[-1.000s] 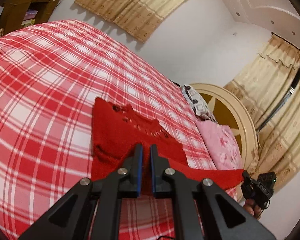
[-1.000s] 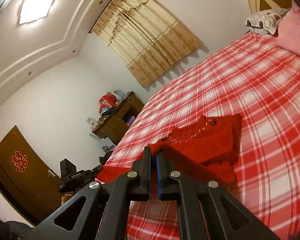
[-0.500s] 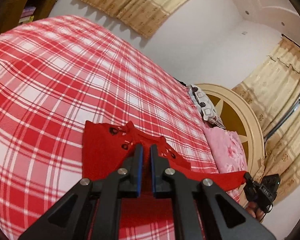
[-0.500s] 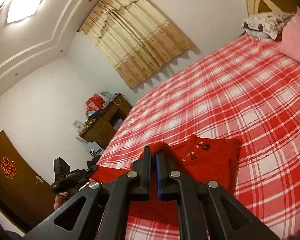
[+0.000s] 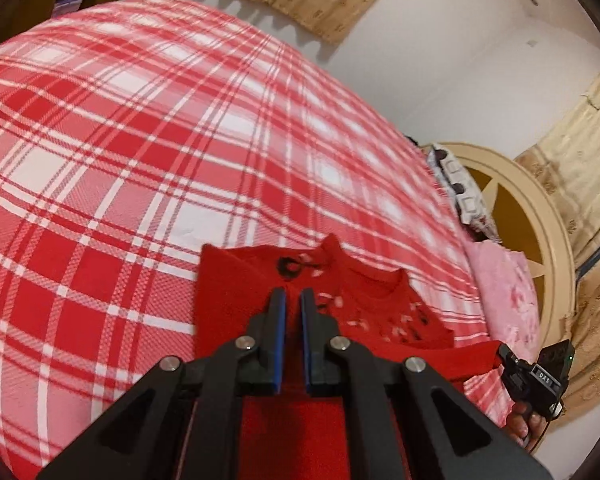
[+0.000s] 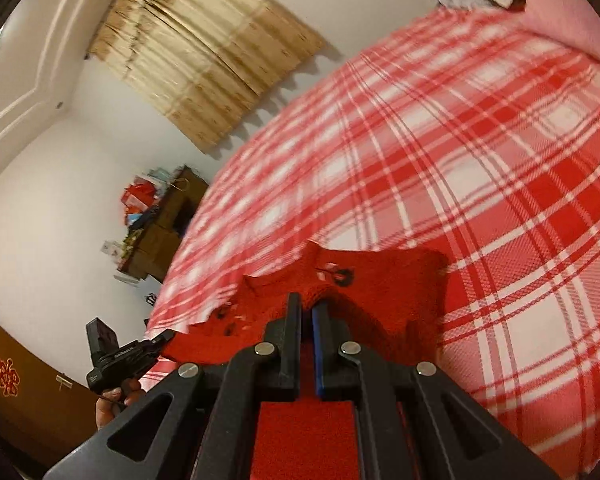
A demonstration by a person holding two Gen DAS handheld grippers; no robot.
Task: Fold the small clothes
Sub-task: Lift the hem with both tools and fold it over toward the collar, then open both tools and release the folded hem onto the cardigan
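A small red knitted garment [image 5: 236, 304] lies on a bed with a red and white checked cover [image 5: 140, 152], its near edge lifted and stretched between the left tool [image 5: 293, 300] and the right tool [image 6: 306, 306], each clamped tight on a corner of the knit. To fold it well, both corners should probably travel forward together, level and taut, and land square on the far edge before either grip lets go. The pinched fabric, the near hem and any sleeves are hidden behind the tools.

Right gripper [image 6: 306, 312] fingers clamp red sweater [image 6: 380, 292] over plaid bedspread [image 6: 500, 160]
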